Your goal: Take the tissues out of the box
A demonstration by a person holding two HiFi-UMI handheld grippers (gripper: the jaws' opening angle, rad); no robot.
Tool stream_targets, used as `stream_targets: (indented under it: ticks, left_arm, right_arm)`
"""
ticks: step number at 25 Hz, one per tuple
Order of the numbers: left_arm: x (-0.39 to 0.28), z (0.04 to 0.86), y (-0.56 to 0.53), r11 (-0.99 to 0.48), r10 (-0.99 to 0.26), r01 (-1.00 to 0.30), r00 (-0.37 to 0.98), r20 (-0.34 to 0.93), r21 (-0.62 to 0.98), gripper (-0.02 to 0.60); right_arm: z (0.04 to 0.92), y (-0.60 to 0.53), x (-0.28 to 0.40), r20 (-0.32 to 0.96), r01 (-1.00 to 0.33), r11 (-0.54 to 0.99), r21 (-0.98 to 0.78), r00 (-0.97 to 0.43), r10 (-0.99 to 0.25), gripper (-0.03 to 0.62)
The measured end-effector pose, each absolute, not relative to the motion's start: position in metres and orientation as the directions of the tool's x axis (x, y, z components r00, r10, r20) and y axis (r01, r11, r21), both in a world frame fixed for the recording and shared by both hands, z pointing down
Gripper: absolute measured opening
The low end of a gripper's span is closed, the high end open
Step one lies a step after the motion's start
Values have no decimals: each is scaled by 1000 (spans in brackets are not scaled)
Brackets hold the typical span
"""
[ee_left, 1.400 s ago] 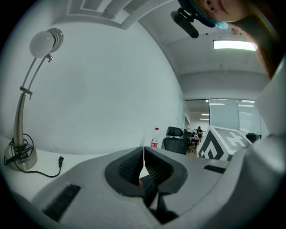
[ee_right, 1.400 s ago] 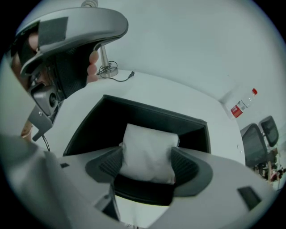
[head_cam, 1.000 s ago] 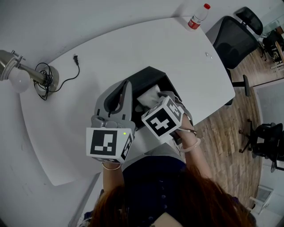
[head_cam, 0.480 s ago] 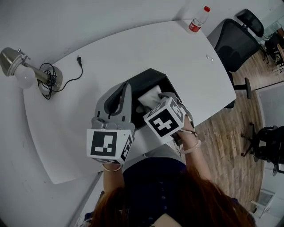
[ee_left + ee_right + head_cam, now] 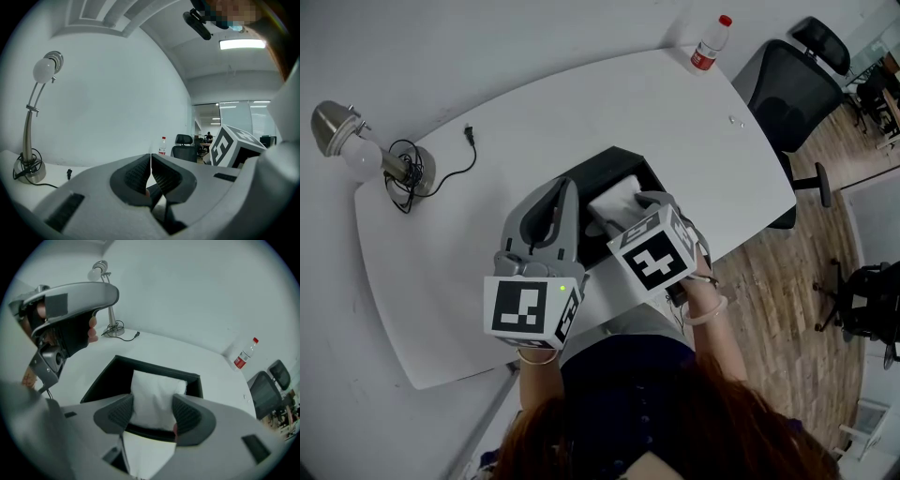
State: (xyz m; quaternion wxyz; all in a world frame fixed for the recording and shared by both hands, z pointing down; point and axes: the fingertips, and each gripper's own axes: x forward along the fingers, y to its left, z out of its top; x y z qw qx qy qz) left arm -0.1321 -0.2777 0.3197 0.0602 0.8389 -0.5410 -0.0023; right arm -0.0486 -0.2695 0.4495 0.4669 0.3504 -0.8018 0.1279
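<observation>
A black open box stands on the white table in the head view. A white tissue pack sticks up out of it. My right gripper points steeply down, and its jaws have closed a little onto the pack. In the right gripper view both pads press the tissue pack above the box. My left gripper lies level along the box's left side. Its jaws are shut with nothing seen between them.
A desk lamp with a coiled cord and loose plug stands at the table's left end. A water bottle is at the far right corner. A black office chair stands beyond the table's right edge.
The right gripper has risen slightly with the tissue pack, which stands a bit higher out of the box. The left gripper has stayed put.
</observation>
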Motion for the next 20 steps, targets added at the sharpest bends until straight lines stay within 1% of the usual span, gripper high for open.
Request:
stream_targets:
  ticks: [8,15,20]
  left_arm:
    - [-130,314,-262,-407,-909,-909,412,54,86,26]
    - [-133,306,-246,-394,-917,-916,398,41,68,26]
    - [-134,301,-232,-387,-921,-921,389,36,54,26]
  right_arm:
    - [433,-266,-48,776,-693,708,134,-371,-510,278]
    - [415,-263,-46,706,-708,685,171,-397,-587,278]
    - [404,-255,-45,667,-721,670,176,-414,-620,278]
